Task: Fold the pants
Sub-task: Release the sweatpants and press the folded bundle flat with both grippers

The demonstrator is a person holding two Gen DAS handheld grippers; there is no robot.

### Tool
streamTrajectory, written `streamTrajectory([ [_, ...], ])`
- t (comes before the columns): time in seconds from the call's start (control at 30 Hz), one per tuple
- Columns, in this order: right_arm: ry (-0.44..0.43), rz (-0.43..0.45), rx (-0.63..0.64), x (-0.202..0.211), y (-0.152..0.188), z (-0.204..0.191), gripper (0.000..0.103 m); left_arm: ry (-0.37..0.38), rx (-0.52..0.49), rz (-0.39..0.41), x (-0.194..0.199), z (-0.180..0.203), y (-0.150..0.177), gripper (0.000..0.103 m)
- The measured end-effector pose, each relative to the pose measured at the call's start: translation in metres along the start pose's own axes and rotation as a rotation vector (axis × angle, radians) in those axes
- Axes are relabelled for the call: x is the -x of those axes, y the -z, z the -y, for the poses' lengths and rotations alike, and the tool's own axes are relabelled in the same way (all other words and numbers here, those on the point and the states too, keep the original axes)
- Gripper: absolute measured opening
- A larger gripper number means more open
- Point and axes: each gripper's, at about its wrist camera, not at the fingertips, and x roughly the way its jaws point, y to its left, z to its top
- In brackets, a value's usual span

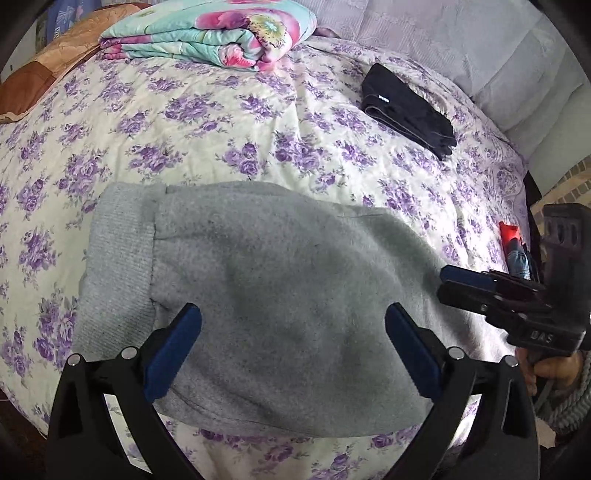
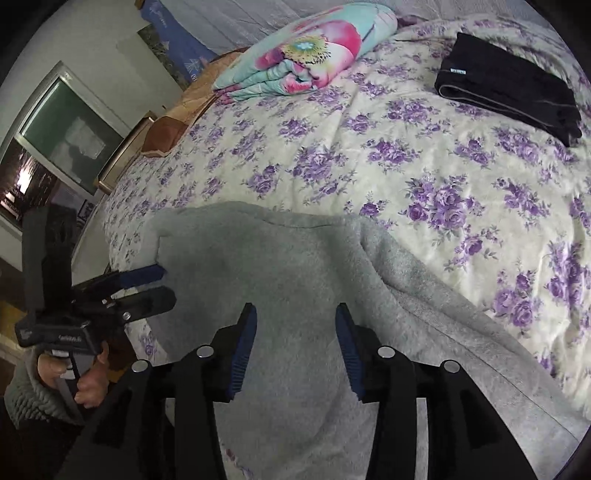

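Grey fleece pants (image 1: 280, 295) lie partly folded on the flowered bedspread (image 1: 221, 122), ribbed cuff (image 1: 118, 254) at the left end. They also show in the right wrist view (image 2: 295, 266), with a leg running off to the lower right. My left gripper (image 1: 293, 314) is open wide, hovering over the pants with nothing between its fingers; it also shows in the right wrist view (image 2: 162, 282) at the pants' left edge. My right gripper (image 2: 295, 314) is open over the pants' middle, empty; in the left wrist view it (image 1: 448, 282) sits at the pants' right edge.
A folded black garment (image 1: 406, 110) lies at the back right of the bed, also in the right wrist view (image 2: 509, 92). A folded floral quilt (image 1: 210, 33) and a brown pillow (image 1: 40, 77) sit at the back left. A red object (image 1: 508, 236) lies at the right bed edge.
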Motion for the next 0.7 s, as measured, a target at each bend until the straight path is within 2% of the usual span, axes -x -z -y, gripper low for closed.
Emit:
streamTrajectory([
  [0.1,0.013,-0.059,0.046,-0.009,0.020,-0.003,0.051,-0.023,-0.002,-0.056,-0.018,0.000,0.008,0.098],
  [0.2,0.045,-0.145,0.003,-0.040,0.039,0.012,0.055,-0.064,0.004,-0.088,-0.037,-0.005,0.014,0.098],
  [0.3,0.049,-0.115,-0.007,-0.036,0.041,0.010,0.054,-0.088,-0.006,-0.090,-0.035,0.002,0.011,0.098],
  [0.43,0.005,-0.049,0.016,0.000,0.042,0.000,0.055,0.003,0.019,-0.018,-0.010,0.009,0.003,0.098],
  [0.53,0.014,-0.058,0.057,0.014,0.054,-0.004,0.057,0.029,-0.048,0.025,0.000,0.028,-0.002,0.098],
  [0.6,0.025,-0.084,0.054,0.012,0.064,0.000,0.058,0.020,-0.089,0.002,-0.010,0.038,-0.001,0.098],
  [0.7,0.041,-0.136,-0.042,-0.004,0.072,0.024,0.058,0.004,-0.097,-0.081,-0.036,0.040,0.004,0.098],
])
